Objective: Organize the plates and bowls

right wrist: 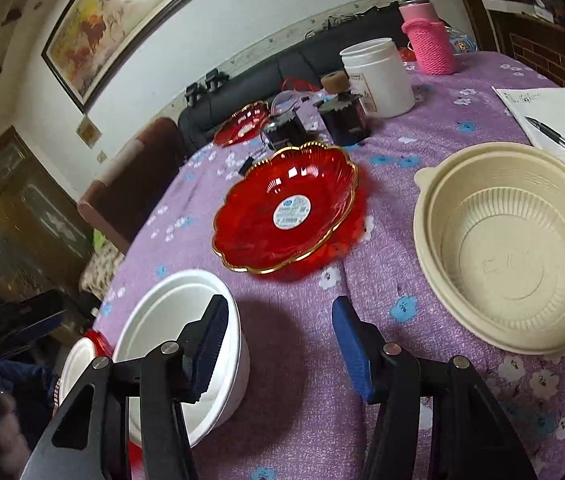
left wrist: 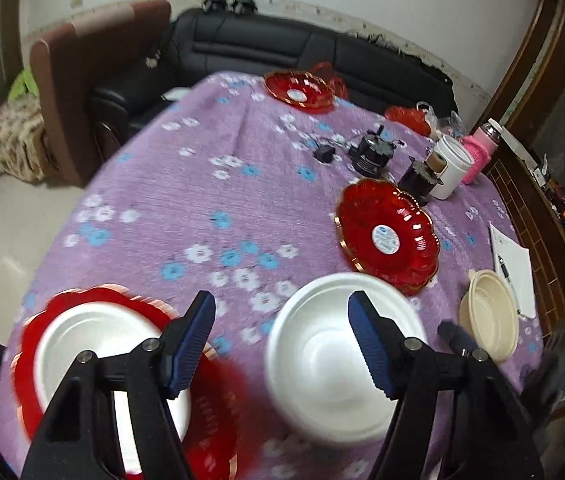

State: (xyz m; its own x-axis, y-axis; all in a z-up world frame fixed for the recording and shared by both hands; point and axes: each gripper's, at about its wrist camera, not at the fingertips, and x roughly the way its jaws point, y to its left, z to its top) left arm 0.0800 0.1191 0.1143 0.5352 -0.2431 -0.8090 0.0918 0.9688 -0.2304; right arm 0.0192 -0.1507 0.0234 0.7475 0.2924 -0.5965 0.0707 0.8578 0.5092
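Note:
My left gripper [left wrist: 282,316] is open and empty above the near table edge. Its left finger is over a white bowl [left wrist: 94,344] that sits in a red plate [left wrist: 34,368]. Its right finger is over a second white foam bowl [left wrist: 322,368]. That foam bowl [right wrist: 170,320] shows in the right wrist view under the left finger of my right gripper [right wrist: 278,320], which is open and empty. A red gold-rimmed plate [left wrist: 388,236] [right wrist: 282,212] lies mid-table. A beige bowl [left wrist: 490,316] [right wrist: 510,248] sits at the right. Another red plate [left wrist: 298,90] [right wrist: 240,124] is at the far edge.
A purple flowered cloth [left wrist: 202,200] covers the round table. A white jar [right wrist: 378,76], a pink bottle [right wrist: 428,36], two dark jars [right wrist: 342,116] and a paper with a pen [right wrist: 554,128] stand at the back right. A black sofa [left wrist: 282,44] is behind the table.

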